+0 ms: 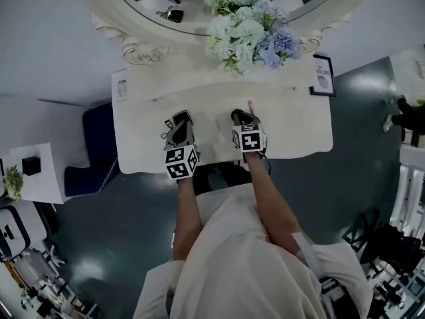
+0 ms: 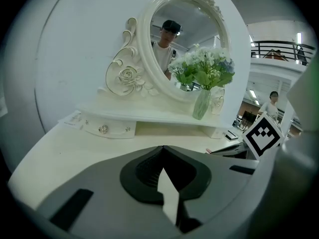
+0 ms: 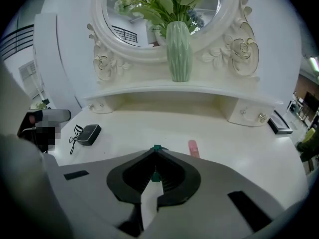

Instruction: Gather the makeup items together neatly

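Observation:
On the white vanity top (image 1: 299, 128) a pink stick (image 3: 193, 148) lies just ahead of my right gripper (image 3: 157, 149); the head view shows the pink stick (image 1: 250, 105) too. Farther left sit a black compact (image 3: 89, 134) and an eyelash curler (image 3: 75, 135). The right gripper's jaws are shut, with a thin green piece (image 3: 157, 148) showing at their tips. My left gripper (image 2: 162, 148) hovers over the table's left half, its jaws together and nothing between them. Both grippers, left (image 1: 179, 133) and right (image 1: 246, 126), stand side by side near the front edge.
A round mirror (image 1: 199, 25) and a green vase of flowers (image 3: 178, 51) stand on the raised shelf with small drawers (image 2: 107, 128). A framed card (image 1: 323, 75) stands at the right end, a paper card (image 1: 120, 87) at the left. A blue chair (image 1: 93, 148) is beside the table.

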The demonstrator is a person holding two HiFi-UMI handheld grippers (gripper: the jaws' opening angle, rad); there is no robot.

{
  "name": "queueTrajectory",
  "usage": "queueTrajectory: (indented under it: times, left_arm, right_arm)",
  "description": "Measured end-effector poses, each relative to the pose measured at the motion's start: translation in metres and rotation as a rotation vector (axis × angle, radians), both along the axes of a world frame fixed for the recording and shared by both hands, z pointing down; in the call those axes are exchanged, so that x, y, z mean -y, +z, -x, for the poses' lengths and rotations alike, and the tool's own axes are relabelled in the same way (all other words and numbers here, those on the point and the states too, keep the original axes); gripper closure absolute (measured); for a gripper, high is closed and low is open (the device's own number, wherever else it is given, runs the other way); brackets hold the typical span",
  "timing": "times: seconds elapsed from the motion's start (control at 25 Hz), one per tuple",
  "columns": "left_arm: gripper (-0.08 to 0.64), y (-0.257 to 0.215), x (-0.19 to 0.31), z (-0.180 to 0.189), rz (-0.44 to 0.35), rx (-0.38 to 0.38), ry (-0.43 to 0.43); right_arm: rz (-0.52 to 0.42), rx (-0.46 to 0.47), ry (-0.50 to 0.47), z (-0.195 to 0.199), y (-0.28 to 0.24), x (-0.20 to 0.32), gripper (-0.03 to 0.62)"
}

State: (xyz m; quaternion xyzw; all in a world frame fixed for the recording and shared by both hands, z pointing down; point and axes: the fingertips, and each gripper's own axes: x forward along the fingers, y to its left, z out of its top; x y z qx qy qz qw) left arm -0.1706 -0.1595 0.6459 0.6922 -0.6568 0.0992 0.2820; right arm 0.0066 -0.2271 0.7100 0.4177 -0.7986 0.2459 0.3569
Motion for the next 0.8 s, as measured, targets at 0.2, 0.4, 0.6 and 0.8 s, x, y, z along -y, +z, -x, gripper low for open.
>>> queueTrajectory:
  times: [0.2,0.4,0.6,0.8]
  left_arm:
    - [0.546,0.000,-0.005,0.005,0.001,0.008,-0.016]
    - [0.546,-0.003,-0.010,0.020,0.000,0.013,-0.028]
    - [0.546,-0.004,-0.011,0.038,-0.001,0.012,-0.027]
    - [0.546,-0.005,-0.009,0.061,-0.002,0.014,-0.015]
  right_arm:
    - [0.005,-0.016,-0.017,-0.001,0.005,0.001,0.545]
    - [-0.012,-0.024,0.000,0.003,-0.002,0.004,0.445]
    - [-0.066,-0.018,0.009,0.022,-0.020,0.009,0.445]
    - [-0.079,0.028,-0.069,0.078,-0.031,-0.005,0.445]
